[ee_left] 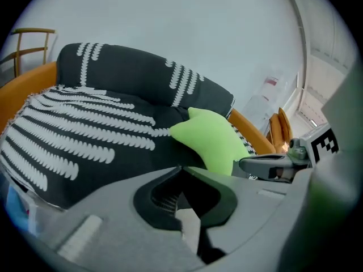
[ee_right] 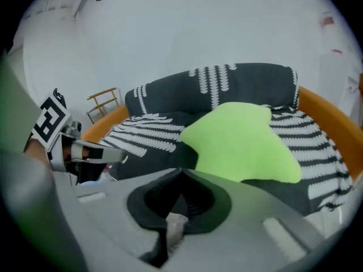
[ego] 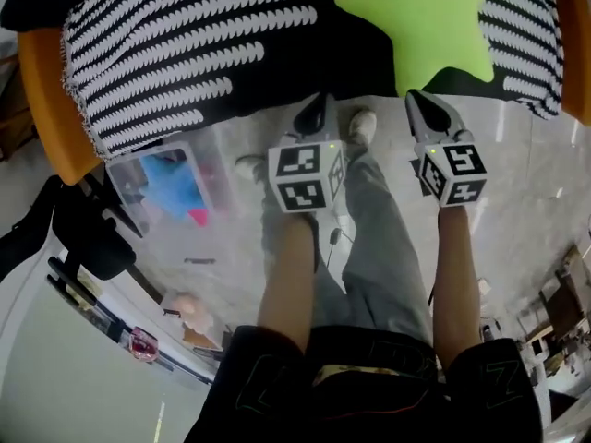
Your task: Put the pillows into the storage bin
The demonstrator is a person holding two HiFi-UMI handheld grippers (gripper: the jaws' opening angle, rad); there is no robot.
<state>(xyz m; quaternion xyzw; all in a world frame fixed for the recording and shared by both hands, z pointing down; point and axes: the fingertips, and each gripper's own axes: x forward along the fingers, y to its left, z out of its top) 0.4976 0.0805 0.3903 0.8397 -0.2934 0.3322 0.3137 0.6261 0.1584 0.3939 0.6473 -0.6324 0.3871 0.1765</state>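
A lime-green star pillow (ego: 432,24) lies on the black-and-white striped throw (ego: 185,44) over an orange sofa; it also shows in the left gripper view (ee_left: 212,140) and fills the middle of the right gripper view (ee_right: 241,143). My left gripper (ego: 319,109) hangs just short of the sofa's front edge, shut and empty. To its right my right gripper (ego: 420,100) points at the lower edge of the star pillow, also shut with nothing between the jaws. A clear storage bin (ego: 166,187) stands on the floor at the left, with blue and pink soft things inside.
The orange sofa arm (ego: 51,109) curves round at the left. A dark office chair (ego: 83,233) stands by the bin. The person's legs and shoes (ego: 360,127) are on the glossy floor below the grippers. A wooden chair (ee_left: 28,44) stands behind the sofa.
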